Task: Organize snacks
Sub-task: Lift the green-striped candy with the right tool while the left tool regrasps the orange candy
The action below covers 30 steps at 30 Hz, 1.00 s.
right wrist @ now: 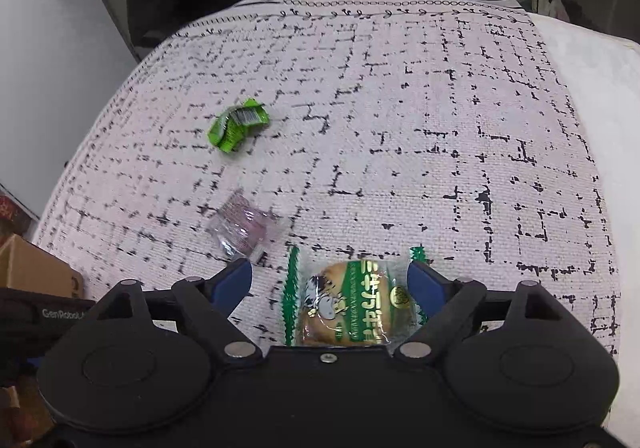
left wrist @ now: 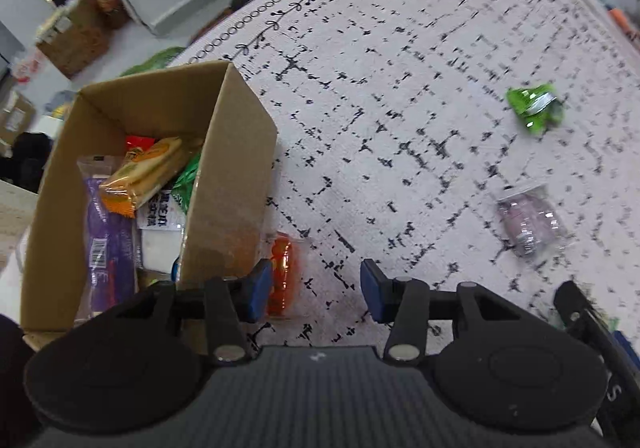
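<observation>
1. To the left of my left gripper (left wrist: 316, 296) I see an open corrugated cardboard box (left wrist: 236, 175), holding glossy packets: a long purple wrapper (left wrist: 108, 244), an orange crinkle-edged biscuit pack (left wrist: 140, 175), and green and white bags.
2. An orange translucent packet (left wrist: 282, 274) lies against the box's outer wall, just beside the left blue pad; the jaws are spread and hold nothing.
3. The woven cloth (left wrist: 400, 127) under everything is pale with broken black grid lines.
4. Ahead-left of my right gripper (right wrist: 330, 288) lie a crumpled green foil wrapper (right wrist: 237, 123) and, nearer, a clear crinkled pouch with something pinkish inside (right wrist: 244, 230).
5. Between the right gripper's wide-spread blue pads sits a round bun in a green-edged clear wrapper (right wrist: 348, 304), not pinched.
</observation>
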Motion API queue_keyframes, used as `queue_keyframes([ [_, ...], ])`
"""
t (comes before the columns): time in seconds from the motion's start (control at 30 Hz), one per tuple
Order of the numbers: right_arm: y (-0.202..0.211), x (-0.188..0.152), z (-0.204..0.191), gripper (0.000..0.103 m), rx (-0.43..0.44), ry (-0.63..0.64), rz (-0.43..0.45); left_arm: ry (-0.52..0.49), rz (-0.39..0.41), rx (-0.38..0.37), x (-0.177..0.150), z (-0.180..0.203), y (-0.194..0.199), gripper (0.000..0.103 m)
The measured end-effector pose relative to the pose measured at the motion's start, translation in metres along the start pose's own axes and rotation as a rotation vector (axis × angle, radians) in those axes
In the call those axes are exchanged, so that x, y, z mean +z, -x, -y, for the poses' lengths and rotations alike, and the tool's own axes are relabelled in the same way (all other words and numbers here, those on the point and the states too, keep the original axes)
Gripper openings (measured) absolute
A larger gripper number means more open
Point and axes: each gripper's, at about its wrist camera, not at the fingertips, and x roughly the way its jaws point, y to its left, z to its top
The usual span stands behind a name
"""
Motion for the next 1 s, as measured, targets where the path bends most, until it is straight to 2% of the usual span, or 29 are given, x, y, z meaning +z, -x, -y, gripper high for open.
queue_keyframes([
  [0.13,-0.008,-0.002,0.002,0.083,-0.022,0.019,-0.017,0.002,0.006,0.062,-0.001,0.011,-0.004,0.052],
  [0.23,-0.009,-0.002,0.003,0.075,-0.033,0.034,-0.008,0.028,-0.034,0.021,-0.003,0.016,-0.009,0.052],
  [0.3,-0.009,-0.002,0.005,0.066,-0.042,0.041,-0.005,0.003,-0.027,0.050,-0.006,0.022,-0.011,0.052],
  [0.4,-0.007,-0.001,0.010,0.060,-0.038,0.038,-0.001,-0.003,-0.033,0.090,-0.007,0.023,-0.017,0.052],
  [0.67,-0.003,-0.003,0.016,0.054,-0.026,0.028,0.002,-0.016,0.009,0.113,-0.002,0.023,-0.024,0.052],
  [0.87,-0.002,-0.002,0.018,0.052,-0.022,0.007,-0.002,-0.026,0.037,0.124,-0.008,0.021,-0.013,0.052],
  [1.0,-0.001,-0.004,0.015,0.052,-0.026,0.015,-0.005,-0.036,0.020,0.133,-0.007,0.022,-0.018,0.052],
])
